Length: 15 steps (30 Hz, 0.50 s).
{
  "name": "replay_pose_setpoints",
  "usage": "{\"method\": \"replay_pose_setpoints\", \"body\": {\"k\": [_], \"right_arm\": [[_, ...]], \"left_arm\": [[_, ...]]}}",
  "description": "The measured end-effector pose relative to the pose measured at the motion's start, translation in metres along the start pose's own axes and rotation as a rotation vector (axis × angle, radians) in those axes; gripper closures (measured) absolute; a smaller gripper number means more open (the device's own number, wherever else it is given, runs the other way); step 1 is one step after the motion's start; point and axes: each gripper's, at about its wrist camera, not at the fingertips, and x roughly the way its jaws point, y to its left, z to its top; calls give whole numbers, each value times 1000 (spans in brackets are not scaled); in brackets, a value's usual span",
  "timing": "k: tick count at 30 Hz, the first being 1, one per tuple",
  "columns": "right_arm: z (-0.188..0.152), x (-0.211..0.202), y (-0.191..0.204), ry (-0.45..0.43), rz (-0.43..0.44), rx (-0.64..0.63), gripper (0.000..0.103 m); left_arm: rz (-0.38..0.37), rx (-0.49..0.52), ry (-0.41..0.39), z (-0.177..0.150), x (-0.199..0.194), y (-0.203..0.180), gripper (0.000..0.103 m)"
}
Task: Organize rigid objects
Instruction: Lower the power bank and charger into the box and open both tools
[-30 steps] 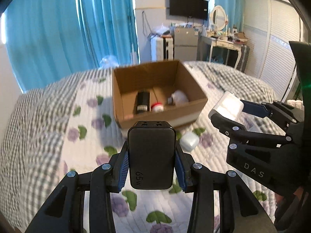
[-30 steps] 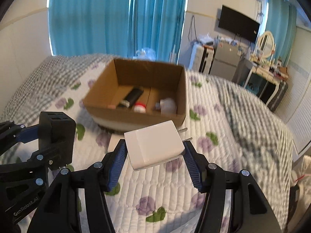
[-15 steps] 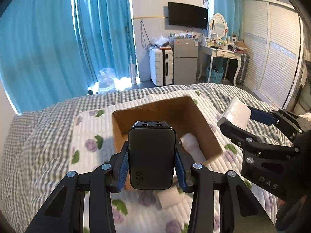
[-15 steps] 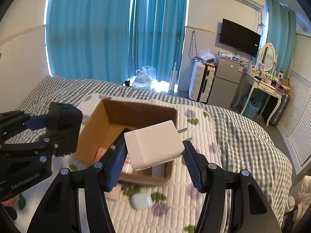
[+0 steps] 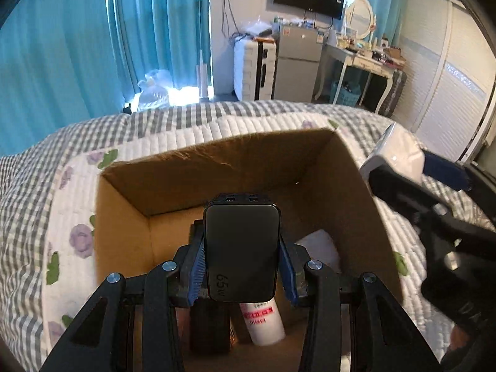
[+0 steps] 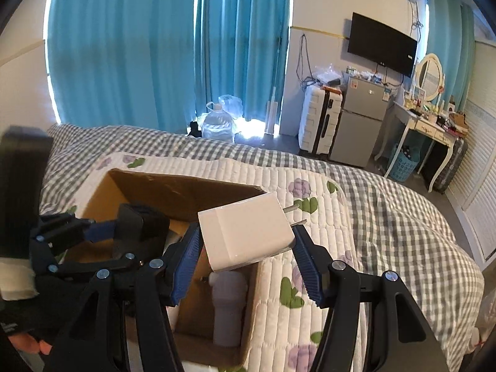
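The black charger (image 5: pixel 241 254) sits clamped upright in our left claw (image 5: pixel 241 263), held over the open cardboard box (image 5: pixel 124 217) on the bed (image 5: pixel 37 204). Our right claw (image 6: pixel 246 257) grips a white charger (image 6: pixel 245 232), tilted with its prongs pointing right, above the box's right-hand wall. Inside the box we see a white bottle (image 5: pixel 263 319) lying on the bottom beside a dark object.
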Motion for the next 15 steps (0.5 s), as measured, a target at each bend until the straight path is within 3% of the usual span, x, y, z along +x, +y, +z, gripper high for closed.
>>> {"method": "replay_pose_setpoints", "body": {"k": [7,10,15], "right_arm": [[1,18,-14,1,8,2,45],[-2,16,-19,0,10,12,45],[-5,8,-19,7,3,17,45]], "left_arm": [[9,18,48,-2,20,-3,58],[38,22,-2,-3,9,-3,50],[64,32,-48,-4,-24,6,49]]}}
